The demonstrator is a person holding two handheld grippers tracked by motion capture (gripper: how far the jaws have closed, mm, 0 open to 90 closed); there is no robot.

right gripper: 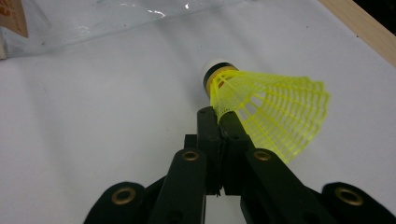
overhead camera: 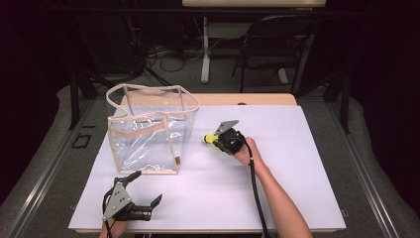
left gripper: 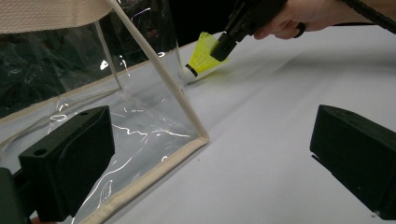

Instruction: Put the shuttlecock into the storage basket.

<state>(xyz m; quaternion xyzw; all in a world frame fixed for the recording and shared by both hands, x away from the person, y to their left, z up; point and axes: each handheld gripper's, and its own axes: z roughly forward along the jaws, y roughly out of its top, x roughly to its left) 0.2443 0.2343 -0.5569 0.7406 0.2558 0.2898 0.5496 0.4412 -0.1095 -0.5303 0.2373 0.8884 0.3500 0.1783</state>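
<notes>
1. Left gripper [overhead camera: 143,191] at the bench's [overhead camera: 297,198] near edge, fingers wide apart, empty.
2. Right gripper [right gripper: 218,122] fingers clamped on the shuttlecock [right gripper: 266,109] skirt rim; its own view shows this clearest.
3. Shuttlecock lies low over the bench, just beside the clear bag [overhead camera: 148,131], cork end toward the bag.

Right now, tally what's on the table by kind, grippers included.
Clear bag with beige trim: 1
Yellow shuttlecock: 1, pinched by its skirt in the right gripper
Hand-held grippers: 2, the right gripper, shut on the shuttlecock, and the left gripper, open near the bag's front corner
Total: 4
</notes>
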